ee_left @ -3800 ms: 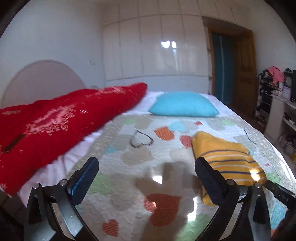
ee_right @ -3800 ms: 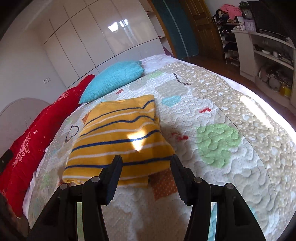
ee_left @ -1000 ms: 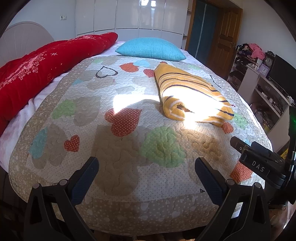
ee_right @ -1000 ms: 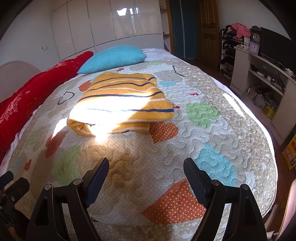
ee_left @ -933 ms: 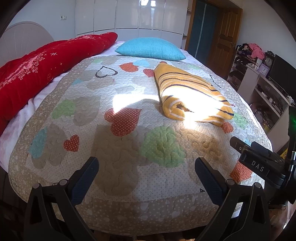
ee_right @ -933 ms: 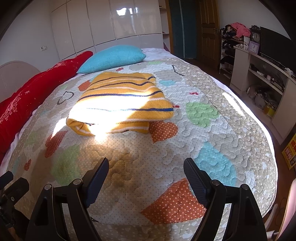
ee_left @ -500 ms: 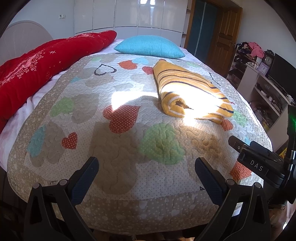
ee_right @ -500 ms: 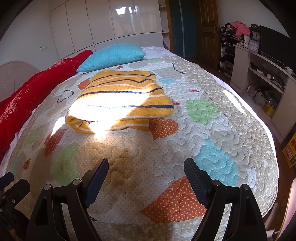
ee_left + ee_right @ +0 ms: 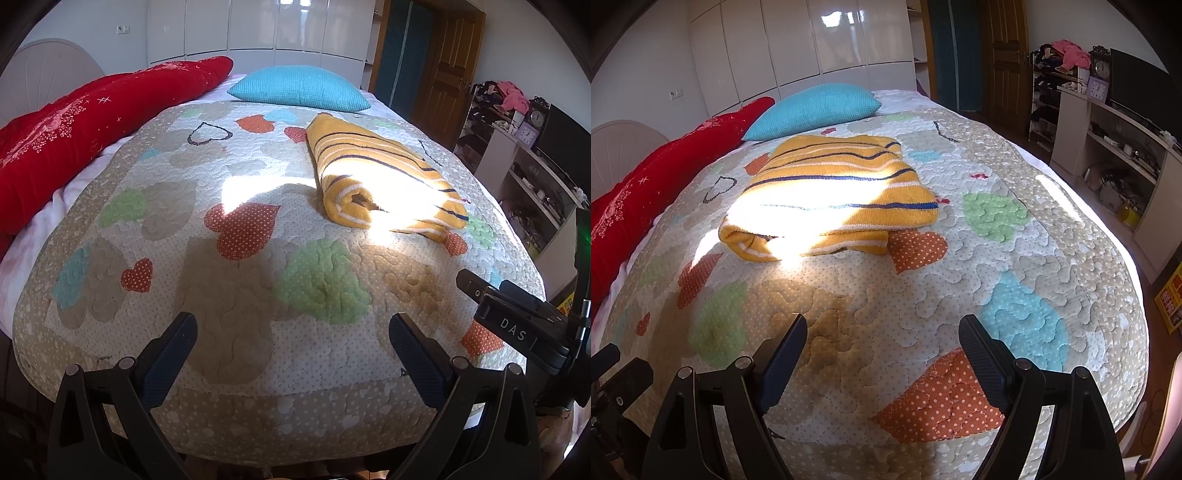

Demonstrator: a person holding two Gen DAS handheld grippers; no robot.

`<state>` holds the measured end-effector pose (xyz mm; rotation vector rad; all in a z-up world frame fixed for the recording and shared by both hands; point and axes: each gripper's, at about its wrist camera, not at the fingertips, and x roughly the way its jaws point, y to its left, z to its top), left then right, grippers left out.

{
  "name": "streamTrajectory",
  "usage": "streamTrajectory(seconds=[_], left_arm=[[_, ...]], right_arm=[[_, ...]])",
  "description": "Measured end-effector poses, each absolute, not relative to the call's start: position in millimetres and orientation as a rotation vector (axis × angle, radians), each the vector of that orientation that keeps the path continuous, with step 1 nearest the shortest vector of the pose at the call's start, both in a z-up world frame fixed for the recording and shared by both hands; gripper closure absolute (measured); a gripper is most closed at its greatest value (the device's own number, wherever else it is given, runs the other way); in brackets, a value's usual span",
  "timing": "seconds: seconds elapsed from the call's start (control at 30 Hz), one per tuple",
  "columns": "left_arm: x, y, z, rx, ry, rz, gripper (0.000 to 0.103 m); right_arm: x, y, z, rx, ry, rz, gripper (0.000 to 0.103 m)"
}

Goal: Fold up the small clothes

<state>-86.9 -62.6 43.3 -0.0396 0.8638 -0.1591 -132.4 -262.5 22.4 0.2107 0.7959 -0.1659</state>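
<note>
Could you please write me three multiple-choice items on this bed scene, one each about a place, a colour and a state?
1. Where does the striped sweater lie?
A. on the quilt
B. on the shelf
C. on the floor

2. What colour is the pillow beyond it?
A. red
B. turquoise
C. white

3. How is the sweater now?
A. spread flat
B. hanging from the jaws
C. folded into a bundle

Answers:
1 A, it rests on the heart-patterned quilt.
2 B, the knit pillow is turquoise, beside a red blanket.
3 C, layered edges show at its near end, and the right gripper stands open and empty.
</note>
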Motion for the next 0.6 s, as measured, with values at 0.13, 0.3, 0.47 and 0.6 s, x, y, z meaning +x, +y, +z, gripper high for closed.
streamTrajectory(seconds=[0.13,0.3,0.47,0.6], left_arm=[[-86.6,-62.4,41.3,-0.040,0.869,-0.159,0.000],[-86.3,-62.9,39.6,-0.038,0.878,-0.160,0.000],[-86.4,-64.0,38.5,-0.031,0.884,-0.161,0.000],[-86.4,-65.6,37.8,-0.027,0.887,-0.162,0.000]], right_arm=[[-132.5,-262.4,22.4,0.210,0.796,-0.166,0.015],[-132.7,-262.7,21.3,0.213,0.797,-0.166,0.015],[-133.1,-264.8,18.9,0.218,0.800,-0.168,0.015],[-134.3,-266.5,18.8,0.222,0.800,-0.172,0.015]])
